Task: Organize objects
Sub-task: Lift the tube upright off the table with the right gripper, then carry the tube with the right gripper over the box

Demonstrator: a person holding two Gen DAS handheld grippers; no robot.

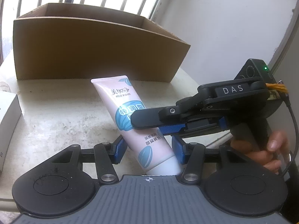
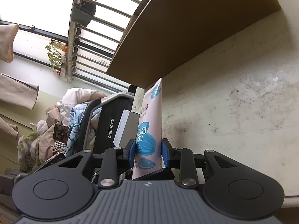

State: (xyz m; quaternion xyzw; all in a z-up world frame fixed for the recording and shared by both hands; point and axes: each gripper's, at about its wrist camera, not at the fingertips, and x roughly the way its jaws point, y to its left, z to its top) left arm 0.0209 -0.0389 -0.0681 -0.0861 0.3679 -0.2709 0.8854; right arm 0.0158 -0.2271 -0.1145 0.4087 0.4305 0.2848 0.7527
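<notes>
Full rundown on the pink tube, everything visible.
The tube is soft-looking pale pink plastic with blue leaf graphics, "maxam" and Chinese print, and a white cap end toward the left gripper. Its flat crimped end points at the cardboard box. It sits between the left gripper's spread fingers, while the right gripper closes on its middle, above the speckled tabletop.

"maxam" on the pink tube (image 1: pixel 130 119); "DAS" on the right gripper (image 1: pixel 147 125); "owhon" on a black case (image 2: pixel 110 128).

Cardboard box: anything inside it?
Can't tell. The left wrist view shows only the cardboard box with its open top and bare upper inner walls; its front wall hides the bottom. The pink tube lies outside, in front.
</notes>
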